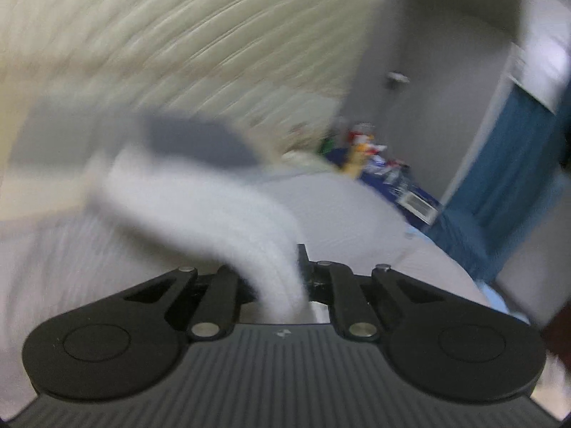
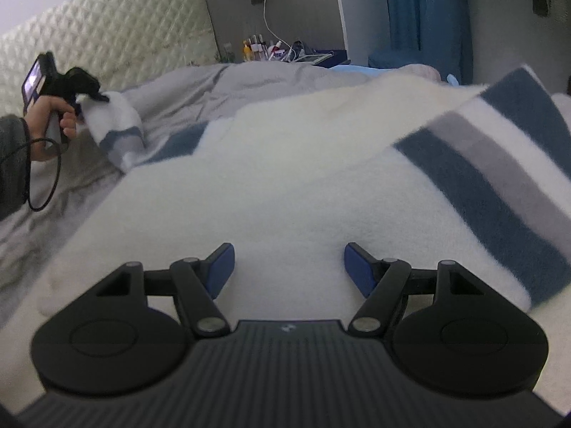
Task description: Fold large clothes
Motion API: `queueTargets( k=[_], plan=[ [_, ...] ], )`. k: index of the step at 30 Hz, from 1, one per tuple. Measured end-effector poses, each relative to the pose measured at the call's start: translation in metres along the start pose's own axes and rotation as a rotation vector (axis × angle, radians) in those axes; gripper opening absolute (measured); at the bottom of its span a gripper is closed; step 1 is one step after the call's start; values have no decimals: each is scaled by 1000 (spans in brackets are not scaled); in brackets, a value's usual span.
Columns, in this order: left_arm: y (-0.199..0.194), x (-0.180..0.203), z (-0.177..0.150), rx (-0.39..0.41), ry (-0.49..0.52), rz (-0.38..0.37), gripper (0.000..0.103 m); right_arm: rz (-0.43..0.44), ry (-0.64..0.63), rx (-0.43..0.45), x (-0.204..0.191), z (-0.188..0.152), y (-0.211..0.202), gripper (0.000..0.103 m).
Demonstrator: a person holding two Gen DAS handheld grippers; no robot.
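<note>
On the grey bedding (image 2: 214,85), the fleece garment's (image 2: 285,185) sleeve (image 1: 228,221) is clamped and raised by the left gripper (image 2: 91,98); the right gripper (image 2: 289,267) is held parted above the fleece.

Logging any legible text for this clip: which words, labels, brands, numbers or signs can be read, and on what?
No text can be read in either view.
Small pale mark on the right gripper's body: a logo shape, no letters.
Bottles on the far stand: labels too small to read.
Items on the stand in the left wrist view: blurred.
</note>
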State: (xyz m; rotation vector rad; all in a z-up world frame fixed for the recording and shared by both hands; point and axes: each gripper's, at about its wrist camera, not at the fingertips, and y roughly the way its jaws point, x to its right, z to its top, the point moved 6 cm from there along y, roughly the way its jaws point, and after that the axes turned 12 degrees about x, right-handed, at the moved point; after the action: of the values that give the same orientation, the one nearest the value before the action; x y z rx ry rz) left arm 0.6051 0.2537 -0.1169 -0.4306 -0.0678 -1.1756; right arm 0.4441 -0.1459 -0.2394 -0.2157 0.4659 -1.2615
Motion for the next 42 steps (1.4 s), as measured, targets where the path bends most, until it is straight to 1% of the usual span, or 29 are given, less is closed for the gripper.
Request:
queueTargets(
  k=[2, 3, 5, 9, 11, 13, 14, 17, 20, 21, 23, 25, 26, 28, 30, 33, 34, 36, 37, 38, 40, 41, 42],
  plan=[
    [-19, 39, 15, 27, 92, -45, 12, 19, 24, 1, 4, 0, -2, 70],
    [-21, 58, 25, 34, 124, -69, 12, 26, 38, 3, 5, 1, -4, 70],
    [-42, 100, 36, 57, 204, -132, 12, 32, 56, 5, 7, 3, -6, 70],
    [-94, 175, 36, 78, 326, -254, 13, 27, 87, 34, 11, 10, -15, 70],
    [-129, 209, 24, 82, 387, -323, 13, 11, 85, 53, 16, 12, -23, 70],
    [-165, 234, 4, 75, 422, -386, 13, -3, 111, 70, 23, 16, -32, 70],
    [-183, 244, -8, 70, 425, -424, 13, -8, 129, 81, 28, 19, -37, 70],
    [-229, 268, -53, 34, 429, -496, 13, -29, 162, 120, 40, 25, -56, 70],
    [-267, 276, -108, -32, 398, -545, 13, -51, 188, 157, 52, 30, -74, 70],
    [-279, 274, -127, -58, 387, -552, 13, -58, 191, 172, 56, 31, -79, 70],
    [-290, 272, -165, -115, 367, -555, 13, -77, 185, 183, 60, 31, -84, 70],
    [-297, 268, -203, -176, 328, -545, 13, -93, 190, 185, 66, 29, -89, 70],
    [-299, 264, -222, -211, 282, -529, 13, -102, 192, 187, 69, 28, -92, 70],
    [-295, 254, -251, -261, 226, -503, 13, -110, 187, 191, 73, 28, -95, 71],
    [-294, 252, -273, -291, 197, -482, 13, -128, 198, 202, 79, 32, -99, 71],
    [-296, 244, -289, -311, 165, -472, 14, -128, 206, 215, 81, 33, -102, 72],
    [-297, 242, -289, -319, 163, -472, 16, -135, 196, 214, 81, 32, -102, 72],
    [-297, 240, -283, -345, 190, -470, 26, -133, 188, 202, 84, 31, -101, 72],
    [-300, 238, -280, -358, 196, -469, 34, -129, 184, 200, 86, 32, -101, 72],
    [-303, 235, -274, -361, 194, -471, 46, -125, 179, 200, 85, 32, -102, 72],
    [-311, 226, -264, -364, 201, -473, 60, -112, 172, 201, 83, 32, -101, 72],
    [-317, 220, -261, -360, 211, -476, 62, -110, 166, 201, 82, 32, -101, 72],
    [-325, 216, -254, -359, 222, -481, 63, -108, 157, 201, 80, 31, -101, 72]
  ],
)
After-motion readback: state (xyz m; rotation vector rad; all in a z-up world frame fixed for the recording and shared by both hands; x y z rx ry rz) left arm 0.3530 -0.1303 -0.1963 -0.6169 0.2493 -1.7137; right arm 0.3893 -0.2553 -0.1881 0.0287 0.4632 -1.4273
